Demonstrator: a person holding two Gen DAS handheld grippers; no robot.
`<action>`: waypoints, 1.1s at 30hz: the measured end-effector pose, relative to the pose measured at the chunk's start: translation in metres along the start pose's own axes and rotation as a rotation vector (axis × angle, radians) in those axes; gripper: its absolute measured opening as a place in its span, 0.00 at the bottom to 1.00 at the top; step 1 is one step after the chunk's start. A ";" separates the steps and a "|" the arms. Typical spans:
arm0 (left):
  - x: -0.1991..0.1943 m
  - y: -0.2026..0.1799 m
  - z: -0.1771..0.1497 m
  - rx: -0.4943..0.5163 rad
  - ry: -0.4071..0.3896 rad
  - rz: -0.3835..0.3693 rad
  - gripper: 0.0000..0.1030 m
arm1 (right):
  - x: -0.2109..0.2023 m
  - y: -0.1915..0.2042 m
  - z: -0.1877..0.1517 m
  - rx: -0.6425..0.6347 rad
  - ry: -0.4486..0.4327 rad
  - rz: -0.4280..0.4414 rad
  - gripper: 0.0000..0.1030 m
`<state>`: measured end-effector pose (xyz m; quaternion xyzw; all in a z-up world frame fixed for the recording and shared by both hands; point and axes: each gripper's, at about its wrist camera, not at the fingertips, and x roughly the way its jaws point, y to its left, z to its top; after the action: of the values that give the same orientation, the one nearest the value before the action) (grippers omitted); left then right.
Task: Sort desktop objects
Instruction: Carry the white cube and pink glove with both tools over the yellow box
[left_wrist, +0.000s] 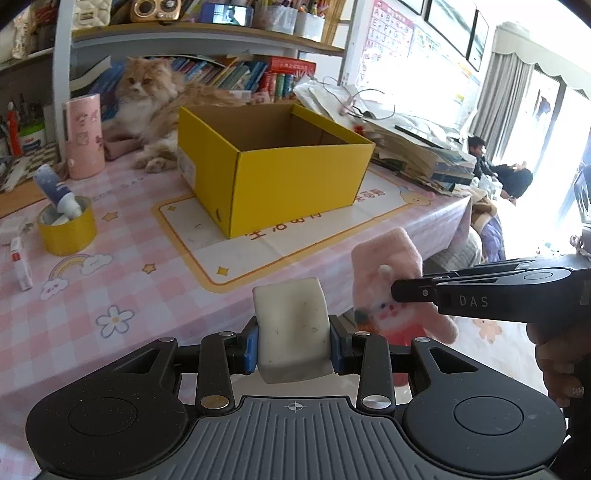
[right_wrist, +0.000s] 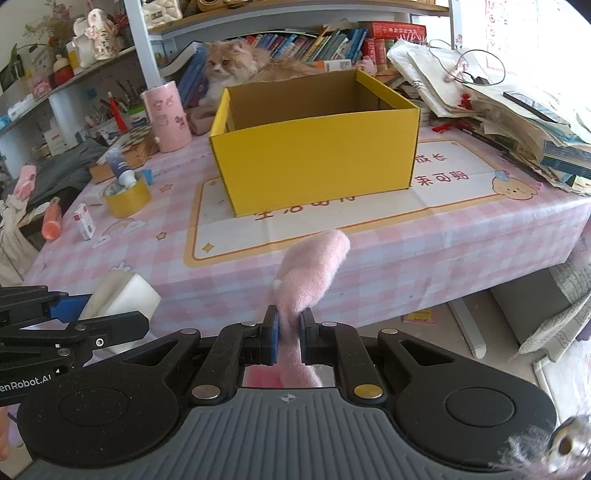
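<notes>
bare tablecloth (right_wrist: 424, 236) before open yellow box (right_wrist: 314, 162), paper stack (right_wrist: 517, 122) right, tape roll (right_wrist: 127, 197) left

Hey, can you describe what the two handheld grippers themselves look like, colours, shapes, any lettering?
Both the left gripper and right gripper are matte black, with blue finger pads, silver and brass rivets, round side discs and a ribbed grey base marked with a crosshair. White lettering reads "DAS" on the right gripper, "enRobot.AI" on the left.

Both hand-held grippers (left_wrist: 293, 345) (right_wrist: 288, 338) clamped
</notes>
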<state>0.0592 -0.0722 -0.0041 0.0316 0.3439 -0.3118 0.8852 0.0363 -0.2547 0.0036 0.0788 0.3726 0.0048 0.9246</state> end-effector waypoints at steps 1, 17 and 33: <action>0.002 0.000 0.001 0.002 0.001 -0.004 0.34 | 0.000 -0.001 0.001 0.001 -0.001 -0.003 0.09; 0.033 -0.005 0.018 0.016 0.023 -0.048 0.34 | 0.014 -0.023 0.012 0.011 0.021 -0.031 0.09; 0.056 -0.016 0.063 0.023 -0.037 -0.055 0.34 | 0.026 -0.048 0.050 -0.017 -0.027 -0.014 0.09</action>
<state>0.1192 -0.1313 0.0116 0.0266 0.3245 -0.3407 0.8820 0.0868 -0.3071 0.0139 0.0685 0.3605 0.0005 0.9303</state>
